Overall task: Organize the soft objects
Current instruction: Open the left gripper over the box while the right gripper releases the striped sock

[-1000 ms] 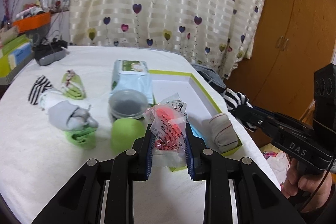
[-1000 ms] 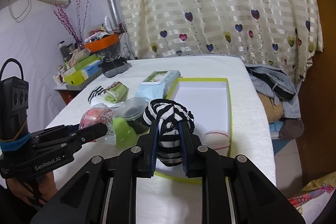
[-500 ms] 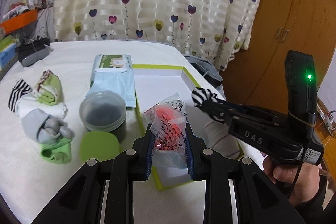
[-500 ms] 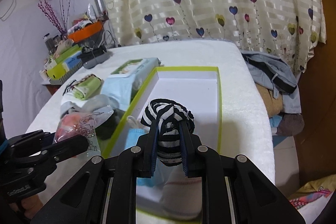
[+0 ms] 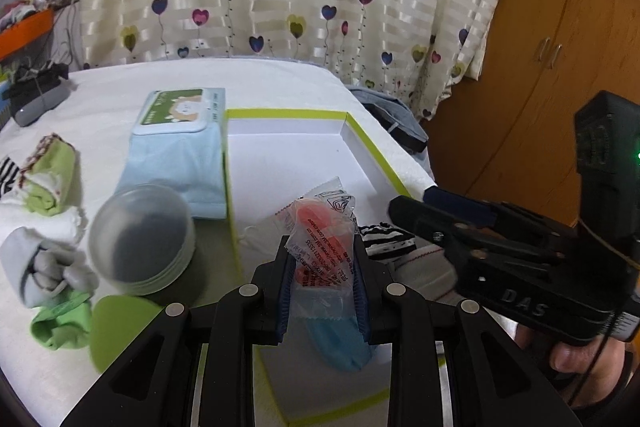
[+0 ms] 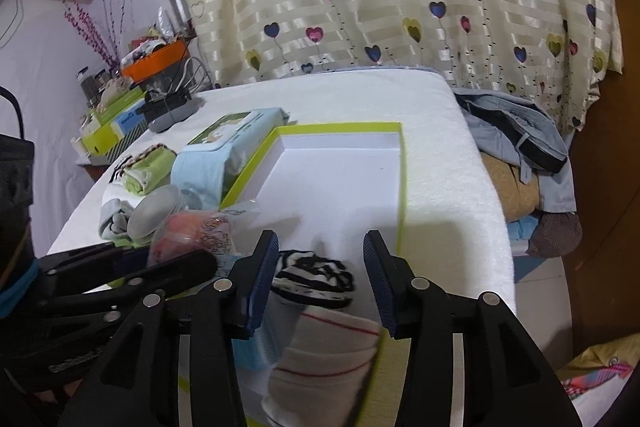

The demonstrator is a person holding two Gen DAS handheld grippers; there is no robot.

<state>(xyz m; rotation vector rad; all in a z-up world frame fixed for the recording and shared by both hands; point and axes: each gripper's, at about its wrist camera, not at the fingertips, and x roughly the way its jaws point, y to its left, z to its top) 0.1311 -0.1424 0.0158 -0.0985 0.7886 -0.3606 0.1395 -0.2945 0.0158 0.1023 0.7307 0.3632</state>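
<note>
My left gripper (image 5: 322, 281) is shut on a clear packet with an orange item (image 5: 322, 231) and holds it over the near end of the white box with a green rim (image 5: 376, 155). My right gripper (image 6: 320, 277) is open above the black-and-white striped sock roll (image 6: 314, 277), which lies in the box (image 6: 402, 163) beside a white sock roll with red stripes (image 6: 328, 351). The striped roll also shows in the left wrist view (image 5: 386, 241). A blue item (image 5: 340, 341) lies in the box under my left gripper.
On the white table left of the box lie a wipes pack (image 5: 176, 147), a round lidded tub (image 5: 142, 239), a green disc (image 5: 116, 327) and several rolled socks (image 5: 48, 183). Clothes (image 6: 516, 139) are piled off the right edge. Clutter stands at the far left.
My right gripper opened and let go of the striped sock roll, which now lies in the box. Both grippers moved forward over the box. The left still holds its packet.
</note>
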